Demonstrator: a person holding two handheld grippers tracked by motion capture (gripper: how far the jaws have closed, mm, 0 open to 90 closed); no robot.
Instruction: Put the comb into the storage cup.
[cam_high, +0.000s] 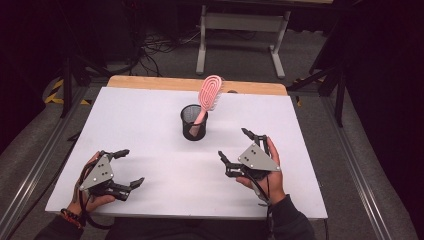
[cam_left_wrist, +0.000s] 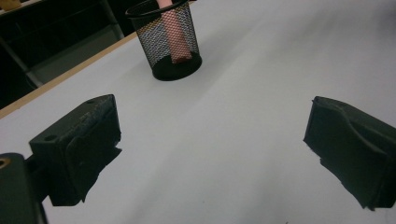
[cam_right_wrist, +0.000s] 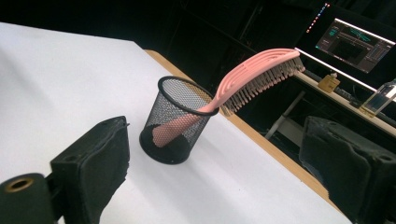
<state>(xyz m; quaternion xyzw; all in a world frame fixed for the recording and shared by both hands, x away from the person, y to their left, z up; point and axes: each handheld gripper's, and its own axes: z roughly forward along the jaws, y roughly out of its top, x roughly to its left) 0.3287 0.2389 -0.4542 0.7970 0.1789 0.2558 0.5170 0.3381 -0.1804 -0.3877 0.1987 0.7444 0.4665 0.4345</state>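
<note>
A pink hairbrush (cam_high: 209, 96) stands handle-down in the black mesh cup (cam_high: 193, 123), its bristled head leaning out over the cup's rim. The left gripper (cam_high: 128, 169) rests well short of the cup, jaws wide and empty. The right gripper (cam_high: 233, 145), also spread wide and empty, sits nearer the cup, apart from it.

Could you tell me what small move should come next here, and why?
Probably ease the right gripper forward toward the pink hairbrush: its jaws are open and empty, and the brush leans handle-down in the black mesh cup, head out toward that side.
</note>
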